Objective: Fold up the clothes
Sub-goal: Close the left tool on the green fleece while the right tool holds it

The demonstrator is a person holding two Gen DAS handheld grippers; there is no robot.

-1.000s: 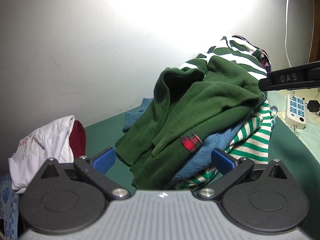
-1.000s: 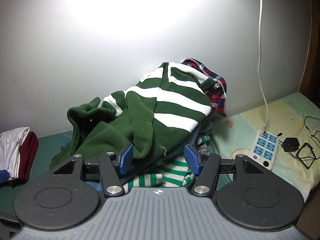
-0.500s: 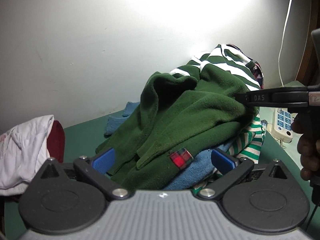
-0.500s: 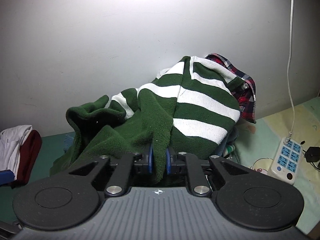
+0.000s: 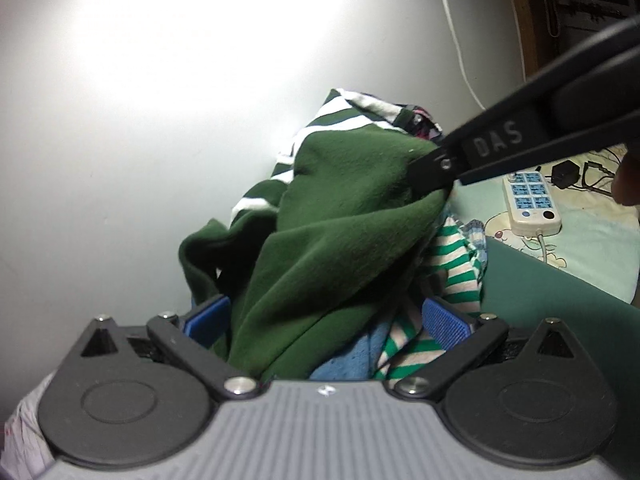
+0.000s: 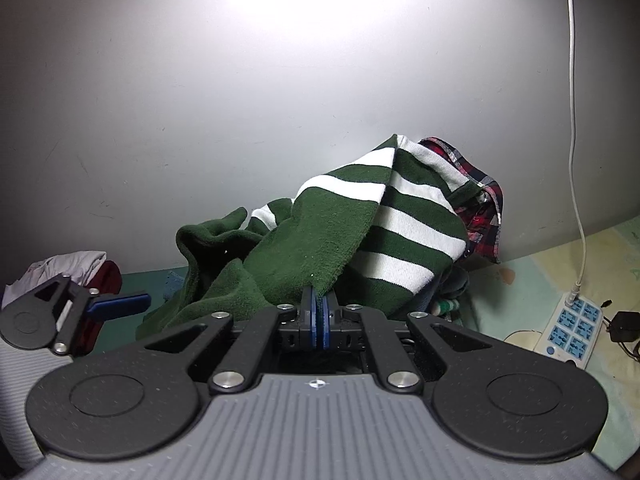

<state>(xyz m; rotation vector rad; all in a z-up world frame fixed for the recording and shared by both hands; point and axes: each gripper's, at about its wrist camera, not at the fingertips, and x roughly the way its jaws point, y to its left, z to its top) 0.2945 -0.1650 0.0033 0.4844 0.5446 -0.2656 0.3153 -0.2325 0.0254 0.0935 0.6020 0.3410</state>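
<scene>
Right wrist view, garment: we see the dark green fleece top (image 6: 304, 248) with white-striped panels lying on the heap of clothes (image 5: 452, 280) on the bed, against the wall; one edge of it is pulled up off the heap.
Handling: we judge it soft, light and limp; thick pile should give the pads good bite, but the cloth will sag and drag its neighbours along.
Right tool: our right tool (image 6: 319, 322) is clenched on a fold of the fleece edge, blue pads pressed together with green cloth between them.
Left tool: our left tool (image 5: 326, 326) is released, its fingers wide apart, with the hanging lower part of the fleece in the gap but not pinched.
Where to hold: we would take a second hold on a hem or seam edge well apart from the right tool's pinch, so the top spreads flat between both holds.
Risk: the blue knit (image 5: 344, 360) and the green-and-cream striped piece (image 5: 456, 276) lie right under the fleece and could be caught with it.
Heap neighbours: a red plaid shirt (image 6: 480, 208) sits behind the top.
Further out: a white and dark red bundle (image 6: 76, 268) lies to the left; a power strip (image 6: 572, 326) with its white cable (image 6: 574, 120) lies to the right.
</scene>
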